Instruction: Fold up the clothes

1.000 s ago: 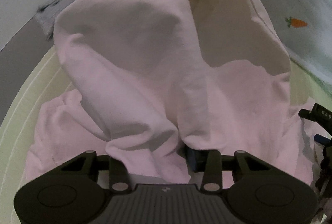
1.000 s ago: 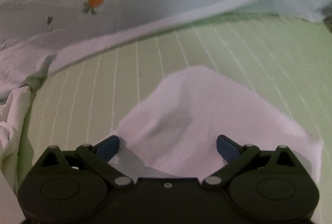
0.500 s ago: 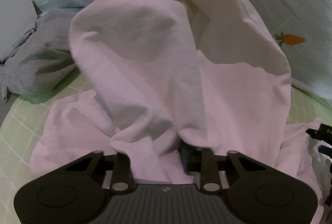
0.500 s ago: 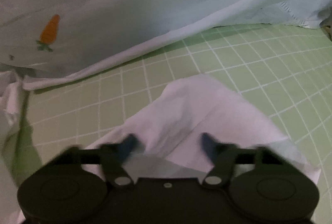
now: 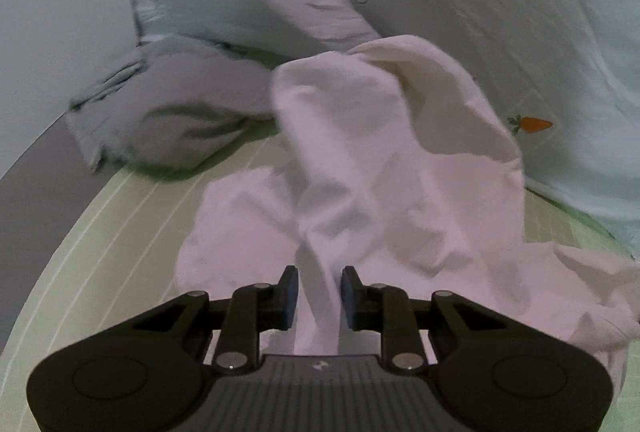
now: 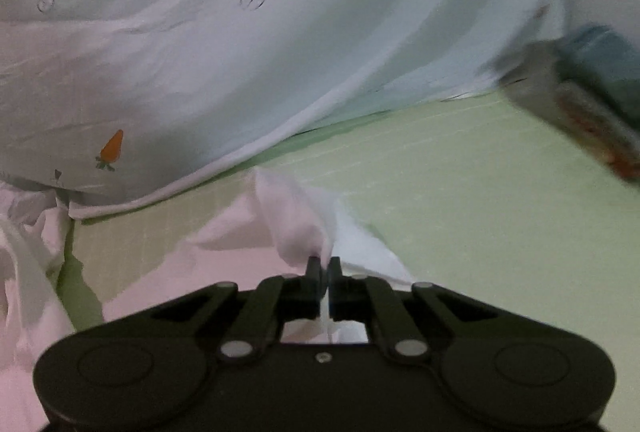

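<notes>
A white garment (image 5: 380,160) lies bunched and partly lifted on a green gridded mat (image 5: 132,232). My left gripper (image 5: 319,290) is shut on a thick fold of it, the cloth rising in a hump ahead of the fingers. In the right wrist view the same garment (image 6: 240,244) spreads to the left, and my right gripper (image 6: 323,266) is shut on a corner of it, which puckers up just past the fingertips.
A pale blue sheet with a carrot print (image 6: 111,146) drapes along the back of the mat and also shows in the left wrist view (image 5: 532,124). A grey crumpled cloth (image 5: 160,112) lies far left. A stack of folded items (image 6: 580,100) sits at the right edge.
My right gripper closed from wide open onto the garment's corner. My left gripper pulled back, so the garment's hump sits farther ahead and more of the mat shows.
</notes>
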### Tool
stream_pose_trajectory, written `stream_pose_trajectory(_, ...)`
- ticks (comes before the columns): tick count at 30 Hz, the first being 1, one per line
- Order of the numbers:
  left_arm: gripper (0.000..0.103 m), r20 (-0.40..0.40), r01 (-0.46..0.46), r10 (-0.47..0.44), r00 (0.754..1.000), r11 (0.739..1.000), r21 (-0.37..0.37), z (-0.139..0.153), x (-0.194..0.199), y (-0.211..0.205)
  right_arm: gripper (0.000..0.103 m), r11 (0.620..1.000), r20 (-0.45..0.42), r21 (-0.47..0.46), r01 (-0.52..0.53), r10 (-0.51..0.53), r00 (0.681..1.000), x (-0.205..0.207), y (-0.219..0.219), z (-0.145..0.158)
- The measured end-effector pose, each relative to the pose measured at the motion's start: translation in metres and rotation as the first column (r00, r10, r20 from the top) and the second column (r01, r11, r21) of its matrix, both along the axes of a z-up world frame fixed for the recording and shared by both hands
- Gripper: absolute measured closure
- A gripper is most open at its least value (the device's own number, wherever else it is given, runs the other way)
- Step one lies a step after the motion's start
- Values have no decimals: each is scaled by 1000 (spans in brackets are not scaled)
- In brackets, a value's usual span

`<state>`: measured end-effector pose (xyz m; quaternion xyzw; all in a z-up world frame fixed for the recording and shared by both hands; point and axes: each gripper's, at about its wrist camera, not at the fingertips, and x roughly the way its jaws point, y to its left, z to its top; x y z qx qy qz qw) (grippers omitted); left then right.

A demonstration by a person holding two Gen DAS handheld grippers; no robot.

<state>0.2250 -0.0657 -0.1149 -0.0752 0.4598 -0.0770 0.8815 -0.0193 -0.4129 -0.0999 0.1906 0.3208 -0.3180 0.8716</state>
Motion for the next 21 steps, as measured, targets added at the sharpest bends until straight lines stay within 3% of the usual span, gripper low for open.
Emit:
stream_pose_trajectory(2, 77, -6, -14, 14, 1000, 1000, -2, 3, -17, 9, 100, 1000, -20, -28, 10, -11, 1000, -31, 4, 5)
stream_pose_trajectory(6, 73, -42, -41, 41, 998, 999, -14, -2, -43, 29, 99, 999, -116, 29, 45, -42, 992, -78, 10, -18)
stream_pose_trajectory(8, 69, -54, -50, 49, 997, 999, -15, -3, -52, 33, 98, 997, -148, 56, 46, -38, 988, -90, 15, -28)
stream_pose_trajectory(12, 60, -70, -64, 62, 996, 998, -15, -4, -69, 38, 94, 999, -165, 28, 26, -21, 986, -92, 24, -29)
stream_pose_trajectory(14, 51, -75, -72, 71, 995, 997, -21, -3, -75, 41, 83, 999, -153, 20, 29, -26, 988, -94, 21, -25)
stream_pose_trajectory(17, 49, -72, -87, 84, 994, 995, -41, 0, -79, 42, 61, 999, -131, -9, 46, -47, 990, -96, 16, -14)
stream_pose_trajectory(19, 44, -71, -95, 92, 993, 994, -50, 0, -79, 43, 52, 999, -118, -37, 37, -41, 992, -95, 17, -8)
stream_pose_trajectory(21, 38, -75, -104, 99, 992, 993, -58, 0, -78, 43, 34, 998, -120, -64, 0, -8, 993, -88, 18, -5)
